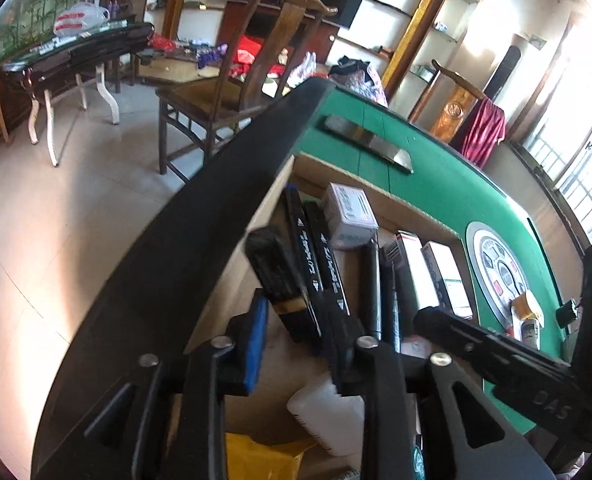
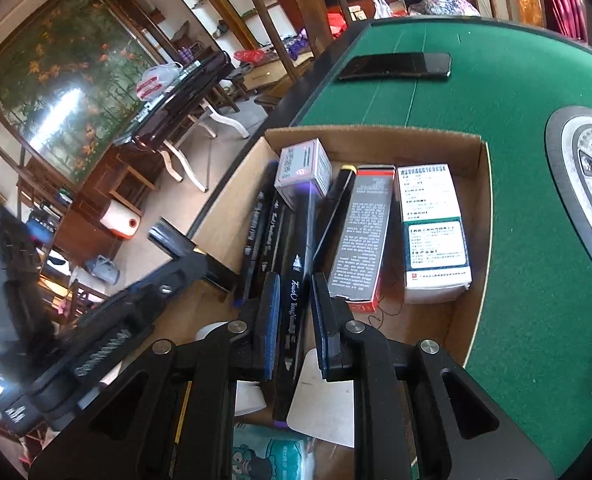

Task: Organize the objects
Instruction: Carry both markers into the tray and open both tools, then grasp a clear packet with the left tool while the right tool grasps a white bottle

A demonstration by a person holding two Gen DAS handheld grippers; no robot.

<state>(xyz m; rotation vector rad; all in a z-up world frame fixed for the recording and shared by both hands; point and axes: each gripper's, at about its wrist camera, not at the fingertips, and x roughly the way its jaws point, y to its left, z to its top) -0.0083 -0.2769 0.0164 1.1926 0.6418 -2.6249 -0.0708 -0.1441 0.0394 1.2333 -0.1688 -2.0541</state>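
A cardboard box (image 2: 475,208) on the green table (image 2: 515,92) holds several black markers, a small grey box (image 2: 301,168), a red-edged carton (image 2: 361,236) and a white medicine carton (image 2: 433,232). My right gripper (image 2: 296,320) hangs over the box, jaws a little apart astride a black marker (image 2: 294,304), not clearly clamped. My left gripper (image 1: 299,344) is over the box's left side with a black gold-banded marker (image 1: 284,280) between its fingers; it also shows in the right wrist view (image 2: 184,244).
A phone (image 2: 395,66) lies on the felt beyond the box. A round silver control panel (image 2: 587,184) sits mid-table. A white bottle (image 1: 323,412) and yellow packet (image 1: 264,456) lie in the box's near end. Wooden chairs (image 1: 232,92) stand past the table edge.
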